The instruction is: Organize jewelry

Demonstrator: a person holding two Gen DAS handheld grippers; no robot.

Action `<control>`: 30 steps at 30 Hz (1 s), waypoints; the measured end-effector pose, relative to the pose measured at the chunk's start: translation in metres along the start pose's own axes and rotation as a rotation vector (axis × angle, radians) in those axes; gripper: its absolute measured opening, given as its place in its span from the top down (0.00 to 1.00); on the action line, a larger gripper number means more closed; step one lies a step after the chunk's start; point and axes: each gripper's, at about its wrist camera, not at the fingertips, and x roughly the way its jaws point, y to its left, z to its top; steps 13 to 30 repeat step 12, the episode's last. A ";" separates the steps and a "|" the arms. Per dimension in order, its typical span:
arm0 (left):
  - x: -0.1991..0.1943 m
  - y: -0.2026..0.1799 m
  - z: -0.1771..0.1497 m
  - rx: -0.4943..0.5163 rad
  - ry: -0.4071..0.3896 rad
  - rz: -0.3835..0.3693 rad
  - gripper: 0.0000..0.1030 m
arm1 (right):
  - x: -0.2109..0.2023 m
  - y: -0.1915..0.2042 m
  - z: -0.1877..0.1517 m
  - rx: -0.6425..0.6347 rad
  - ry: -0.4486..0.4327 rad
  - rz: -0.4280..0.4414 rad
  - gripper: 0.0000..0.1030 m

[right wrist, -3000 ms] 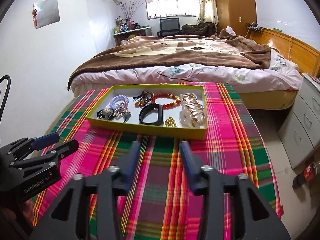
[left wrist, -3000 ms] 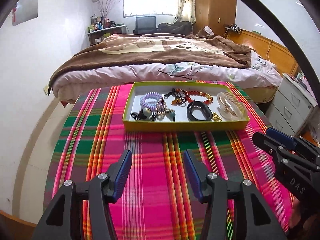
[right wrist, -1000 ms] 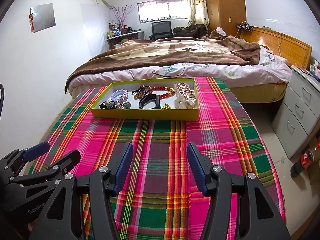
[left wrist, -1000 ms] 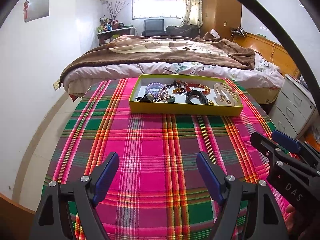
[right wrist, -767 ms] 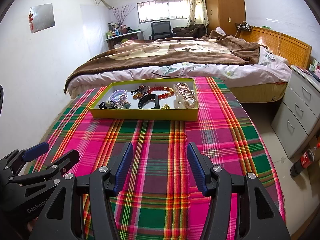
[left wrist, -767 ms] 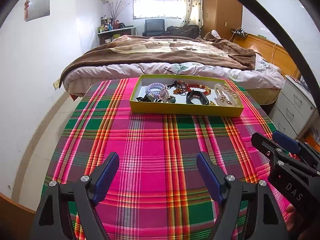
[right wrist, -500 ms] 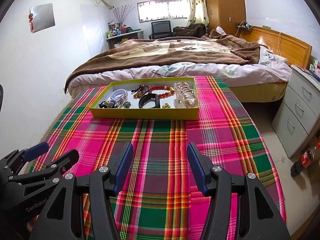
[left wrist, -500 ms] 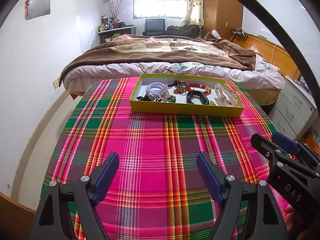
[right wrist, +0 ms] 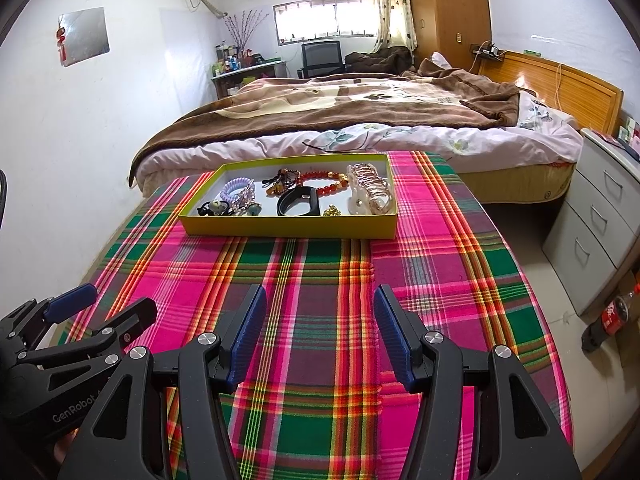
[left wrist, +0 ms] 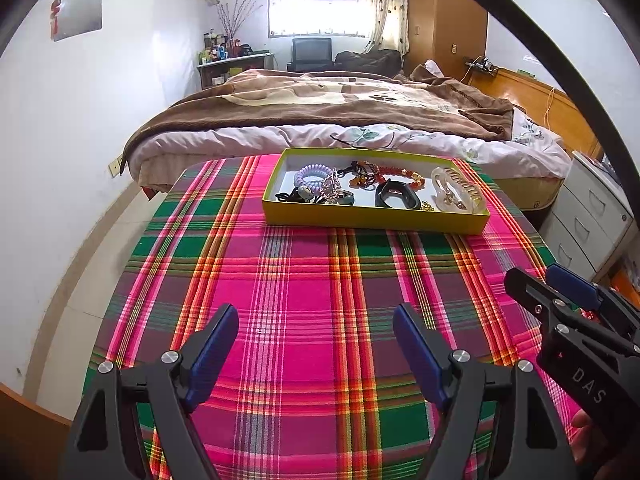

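Observation:
A yellow tray [left wrist: 372, 223] [right wrist: 288, 228] sits at the far side of the plaid-covered table. It holds a purple coil hair tie [left wrist: 310, 174] [right wrist: 236, 187], a red bead bracelet [left wrist: 404, 172] [right wrist: 326, 183], a black band [left wrist: 396, 199] [right wrist: 300, 205], a clear hair claw [left wrist: 456, 194] [right wrist: 370, 192] and small pieces. My left gripper [left wrist: 316, 332] and right gripper [right wrist: 320, 312] are both open and empty, low over the near half of the table, well short of the tray.
The plaid cloth [left wrist: 312, 280] covers the table. A bed [left wrist: 340, 120] stands just beyond its far edge. A grey drawer unit [right wrist: 596, 220] and a cola bottle [right wrist: 608, 316] on the floor are at the right.
Three seconds ago both grippers were close to the tray; they have pulled back toward the near edge and opened wider. Over the last second nothing has visibly moved.

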 end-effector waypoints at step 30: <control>0.002 0.000 -0.001 0.000 0.001 0.003 0.23 | 0.000 -0.001 0.000 0.004 0.002 0.001 0.45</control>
